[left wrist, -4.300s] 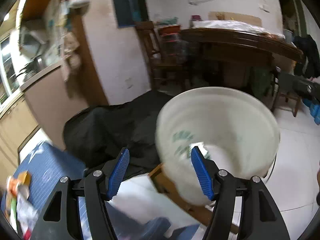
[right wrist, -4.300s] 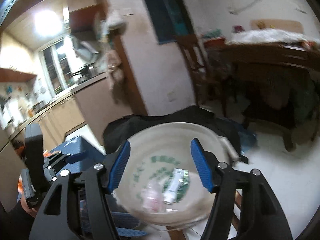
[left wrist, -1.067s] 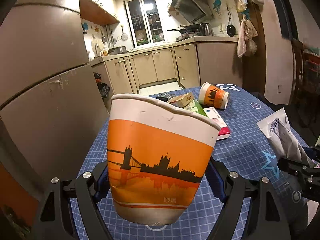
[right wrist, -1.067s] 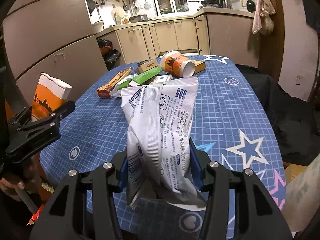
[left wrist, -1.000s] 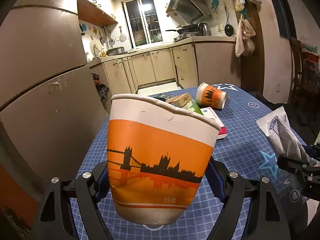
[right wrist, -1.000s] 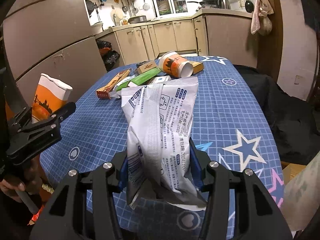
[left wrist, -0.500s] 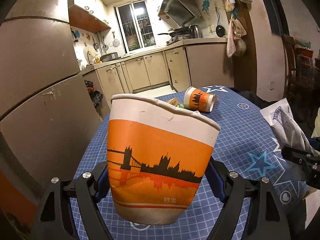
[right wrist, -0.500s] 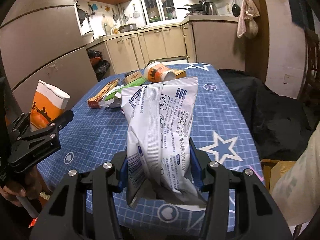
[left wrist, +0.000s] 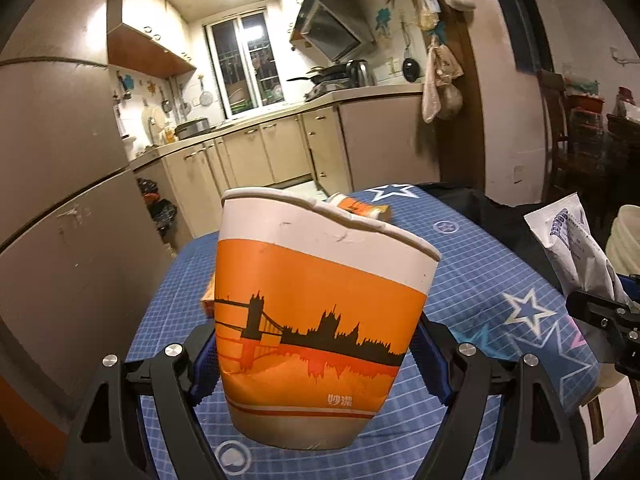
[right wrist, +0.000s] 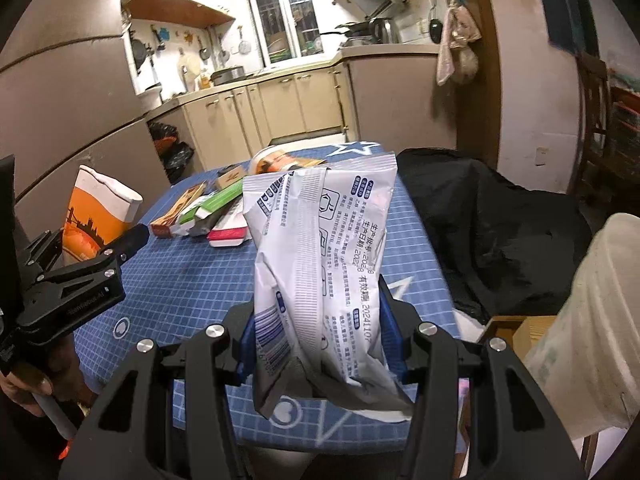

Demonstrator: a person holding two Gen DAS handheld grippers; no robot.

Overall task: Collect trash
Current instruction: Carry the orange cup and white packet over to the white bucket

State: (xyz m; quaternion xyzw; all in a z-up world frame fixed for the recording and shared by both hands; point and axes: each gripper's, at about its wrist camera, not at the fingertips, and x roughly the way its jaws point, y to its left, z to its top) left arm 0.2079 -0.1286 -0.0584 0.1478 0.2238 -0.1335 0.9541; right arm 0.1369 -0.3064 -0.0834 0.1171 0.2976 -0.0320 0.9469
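My left gripper (left wrist: 316,364) is shut on an orange and white paper cup (left wrist: 320,312), held upright above the blue table (left wrist: 480,264); the cup also shows in the right wrist view (right wrist: 96,216). My right gripper (right wrist: 320,340) is shut on a crumpled white plastic wrapper (right wrist: 320,264), also seen in the left wrist view (left wrist: 576,248). A cream trash bucket (right wrist: 592,320) stands at the table's right edge, to the right of the right gripper.
On the far part of the table (right wrist: 180,280) lie a tipped orange cup (right wrist: 276,166), a green box (right wrist: 216,204), a red and white box (right wrist: 228,232) and a brown box (right wrist: 176,216). A black bag (right wrist: 492,216) sits right of the table. Kitchen cabinets (right wrist: 280,112) stand behind.
Both grippers have drawn back and swung right with their loads still held. The bucket has come into view at the right edge. Earlier both grippers hovered open over the bucket.
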